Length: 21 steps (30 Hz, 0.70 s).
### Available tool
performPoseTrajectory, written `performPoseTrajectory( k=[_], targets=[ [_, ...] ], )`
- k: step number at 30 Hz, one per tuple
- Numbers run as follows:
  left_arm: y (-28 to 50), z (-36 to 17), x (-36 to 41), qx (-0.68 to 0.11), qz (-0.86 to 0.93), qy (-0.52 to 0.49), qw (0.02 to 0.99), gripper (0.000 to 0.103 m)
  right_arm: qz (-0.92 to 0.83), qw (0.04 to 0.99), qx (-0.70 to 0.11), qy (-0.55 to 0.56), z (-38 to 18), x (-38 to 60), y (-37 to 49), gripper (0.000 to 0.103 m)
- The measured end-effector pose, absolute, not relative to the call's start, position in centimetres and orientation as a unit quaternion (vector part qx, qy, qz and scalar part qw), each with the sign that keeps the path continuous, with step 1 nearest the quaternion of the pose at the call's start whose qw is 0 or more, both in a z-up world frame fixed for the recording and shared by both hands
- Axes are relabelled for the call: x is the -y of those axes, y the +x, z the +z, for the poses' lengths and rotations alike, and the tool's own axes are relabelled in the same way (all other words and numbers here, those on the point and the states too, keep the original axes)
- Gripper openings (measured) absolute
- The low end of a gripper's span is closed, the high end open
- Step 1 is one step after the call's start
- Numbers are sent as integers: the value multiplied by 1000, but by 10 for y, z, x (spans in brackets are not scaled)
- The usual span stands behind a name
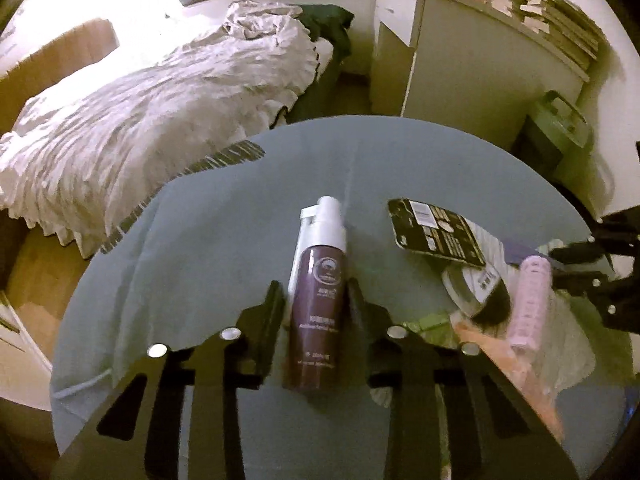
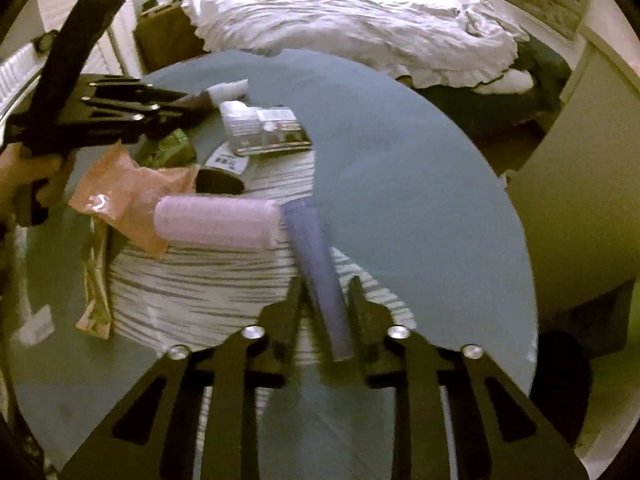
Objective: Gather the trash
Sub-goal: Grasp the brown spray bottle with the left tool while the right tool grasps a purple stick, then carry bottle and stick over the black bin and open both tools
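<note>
Left gripper (image 1: 316,292) clamped on purple spray bottle (image 1: 316,312) lying on blue round table (image 1: 200,240). Right gripper (image 2: 326,296) clamped on lilac tube (image 2: 320,276) lying over striped plate (image 2: 200,292). Pink roller (image 2: 218,222), orange wrapper (image 2: 116,196), black packet (image 2: 272,132) lie beside.

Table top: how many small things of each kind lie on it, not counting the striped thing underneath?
spray bottle: 1
hair roller: 1
wrappers: 2, orange wrapper and green wrapper
printed packet: 1
purple tube: 1
dark labelled thing, kind unclear: 1
Total: 7
</note>
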<state>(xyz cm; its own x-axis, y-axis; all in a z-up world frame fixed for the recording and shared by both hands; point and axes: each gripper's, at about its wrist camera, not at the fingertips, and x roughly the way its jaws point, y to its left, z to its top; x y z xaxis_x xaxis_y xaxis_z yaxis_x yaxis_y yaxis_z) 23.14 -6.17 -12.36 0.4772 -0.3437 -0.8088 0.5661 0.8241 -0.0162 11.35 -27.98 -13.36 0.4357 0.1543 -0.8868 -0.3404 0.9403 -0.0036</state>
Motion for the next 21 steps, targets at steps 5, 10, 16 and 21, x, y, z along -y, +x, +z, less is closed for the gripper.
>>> performPoseTrajectory(
  k=[5, 10, 16, 21],
  targets=[
    [223, -118, 56, -429, -269, 97, 857, 29, 139, 851, -504, -44, -128, 291, 110, 11],
    [200, -89, 48, -404, -275, 66, 870, 25, 145, 868, -471, 59, -100, 325, 93, 11],
    [172, -44, 71, -367, -310, 49, 876, 25, 128, 880, -428, 163, -80, 377, 60, 11],
    [153, -27, 125, -364, -361, 43, 857, 25, 89, 883, -398, 232, -79, 430, 33, 11]
  ],
)
